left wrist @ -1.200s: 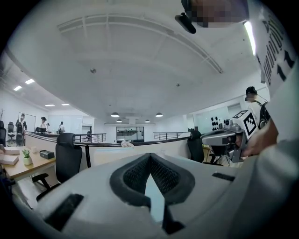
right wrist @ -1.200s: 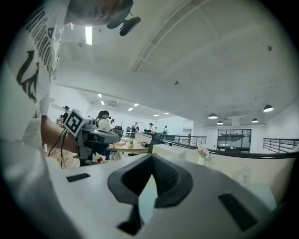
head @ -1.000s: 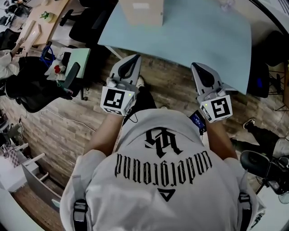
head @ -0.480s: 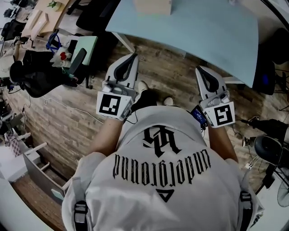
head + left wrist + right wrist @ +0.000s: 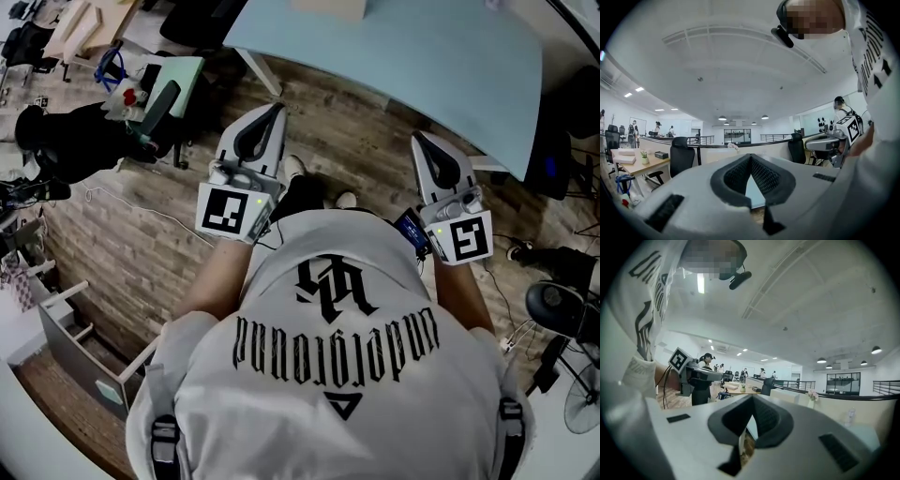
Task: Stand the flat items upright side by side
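Nearest: the person's torso, w/ both arms held at the waist. Left tongs [image 5: 274,112] are pressed together w/ nothing btwn them. Right tongs [image 5: 421,141] same, together & empty. Both point level over the wood floor [image 5: 347,155], short of the desk [image 5: 422,56]. Only part of its pale-blue top is in shot, w/ a tan box [image 5: 330,7] cut off at the far edge. No view shows the flat items, so can't tell whether they stand upright side by side or lie flat. Progress can't be judged.

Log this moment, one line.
left gripper: shut, empty | right gripper: shut, empty | both over wood floor, short of blue table
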